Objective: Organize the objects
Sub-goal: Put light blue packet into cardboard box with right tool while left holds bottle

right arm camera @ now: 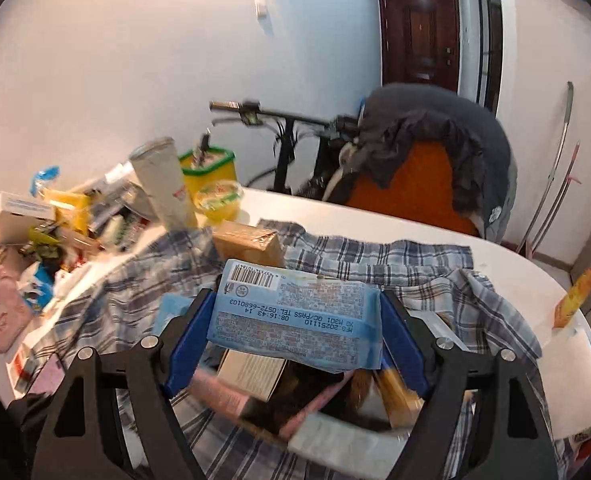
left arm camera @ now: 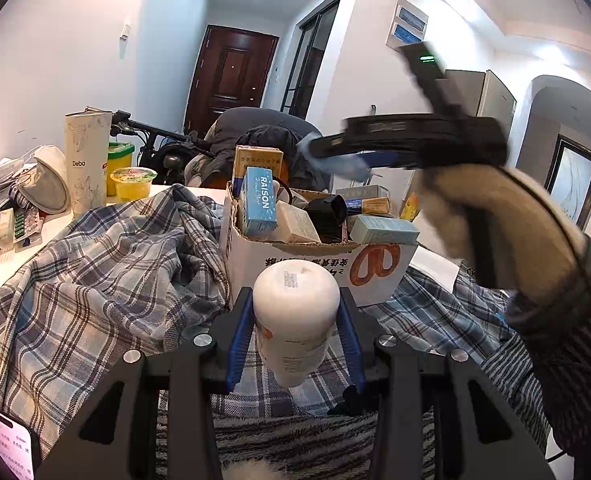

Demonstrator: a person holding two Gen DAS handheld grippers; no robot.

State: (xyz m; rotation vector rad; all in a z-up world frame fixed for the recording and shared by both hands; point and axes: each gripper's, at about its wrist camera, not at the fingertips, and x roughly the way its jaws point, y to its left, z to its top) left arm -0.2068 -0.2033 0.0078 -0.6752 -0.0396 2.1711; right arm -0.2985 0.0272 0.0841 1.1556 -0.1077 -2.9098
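Holding two things over a table already buried in clutter, I had plenty that could slip. The plaid cloth (left arm camera: 95,280) lay rumpled around the cardboard box (left arm camera: 315,268), my landmark, and loose folds like those could snag a finger or drag the box if I came in low. The box itself was crammed: a blue RAISON carton (left arm camera: 260,204) stood on end in its left side, with other small cartons and a black item wedged beside it. Another piece pushed in could tip that carton out or bulge the box's wall.

My right gripper (right arm camera: 295,320) hung above the box, its jaws clamped on a soft blue packet (right arm camera: 295,316) with a barcode. The view was blurred with motion, and a limp packet held across its width could sag or slide free.

My left gripper (left arm camera: 295,336) sat in front of the box, just short of its near wall, jaws clamped on a white bottle (left arm camera: 295,312). The bottle was smooth and round, held near its middle, so I judged it could twist or slip downward. In the left view my right hand (left arm camera: 507,216) was above and right of the box, so the two tools could collide.
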